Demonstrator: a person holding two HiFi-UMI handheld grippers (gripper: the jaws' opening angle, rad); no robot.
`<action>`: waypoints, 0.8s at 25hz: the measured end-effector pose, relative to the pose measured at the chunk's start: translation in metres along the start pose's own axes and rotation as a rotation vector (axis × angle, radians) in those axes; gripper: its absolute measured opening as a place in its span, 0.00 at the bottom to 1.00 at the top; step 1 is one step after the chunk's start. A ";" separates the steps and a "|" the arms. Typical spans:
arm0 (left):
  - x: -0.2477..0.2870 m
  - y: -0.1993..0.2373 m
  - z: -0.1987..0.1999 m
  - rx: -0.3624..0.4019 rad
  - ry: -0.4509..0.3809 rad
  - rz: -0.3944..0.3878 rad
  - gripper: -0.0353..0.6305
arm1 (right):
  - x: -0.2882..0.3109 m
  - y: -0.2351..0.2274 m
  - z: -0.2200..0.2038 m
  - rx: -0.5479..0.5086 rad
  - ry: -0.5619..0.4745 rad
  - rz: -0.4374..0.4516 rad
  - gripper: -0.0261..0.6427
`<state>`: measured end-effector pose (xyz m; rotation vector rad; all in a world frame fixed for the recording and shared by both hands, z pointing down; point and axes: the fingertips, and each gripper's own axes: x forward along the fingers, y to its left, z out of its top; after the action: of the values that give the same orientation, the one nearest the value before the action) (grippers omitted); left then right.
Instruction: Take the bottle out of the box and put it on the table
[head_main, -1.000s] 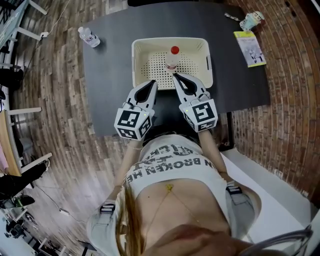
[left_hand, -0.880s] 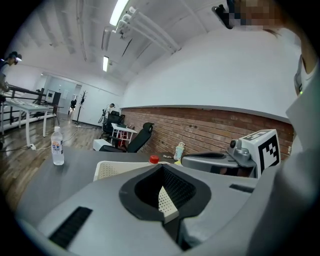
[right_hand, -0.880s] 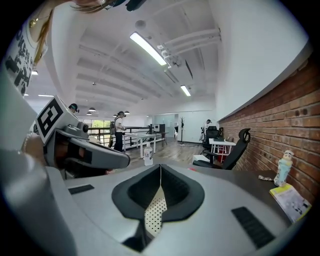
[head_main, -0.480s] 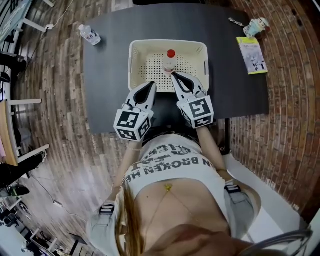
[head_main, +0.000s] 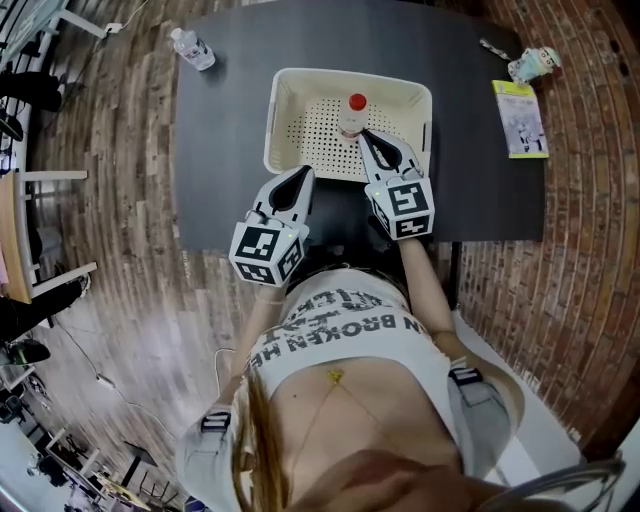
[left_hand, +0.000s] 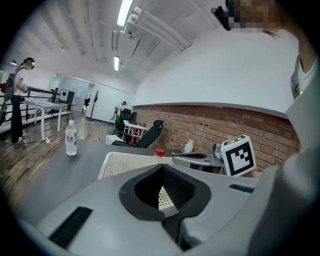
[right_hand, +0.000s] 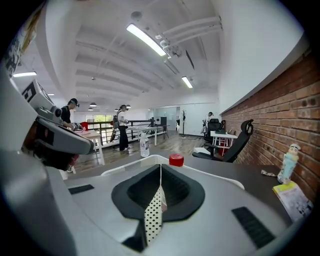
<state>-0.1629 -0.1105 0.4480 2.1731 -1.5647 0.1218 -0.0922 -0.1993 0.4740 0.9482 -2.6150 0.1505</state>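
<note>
A clear bottle (head_main: 352, 112) with a red cap stands upright in the cream perforated basket (head_main: 285, 90) on the dark table (head_main: 225, 140). My right gripper (head_main: 365, 136) reaches over the basket's near rim, shut and empty, its tips just short of the bottle. In the right gripper view the red cap (right_hand: 176, 160) shows just beyond the closed tips (right_hand: 160, 166). My left gripper (head_main: 304, 172) hovers at the basket's near edge, shut with nothing in it. In the left gripper view the bottle's cap (left_hand: 159, 152) rises above the basket rim (left_hand: 120, 159).
A second water bottle (head_main: 192, 48) stands at the table's far left corner. A yellow booklet (head_main: 520, 118) and a small figurine (head_main: 531, 64) lie at the far right. Brick-pattern floor surrounds the table. People stand at desks in the background (right_hand: 70, 112).
My right gripper has moved forward and down over the basket's near rim, closer to the bottle. My left gripper has hardly moved.
</note>
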 end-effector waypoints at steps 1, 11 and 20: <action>-0.001 0.001 -0.001 -0.004 0.001 0.004 0.06 | 0.002 -0.003 -0.002 0.002 0.004 -0.006 0.06; -0.014 0.012 -0.014 -0.045 0.012 0.057 0.06 | 0.025 -0.019 -0.009 0.032 0.015 -0.030 0.17; -0.027 0.032 -0.023 -0.081 0.007 0.118 0.06 | 0.055 -0.031 -0.013 0.048 0.038 -0.025 0.34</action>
<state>-0.1977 -0.0853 0.4700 2.0168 -1.6646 0.1014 -0.1078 -0.2529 0.5055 0.9836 -2.5746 0.2237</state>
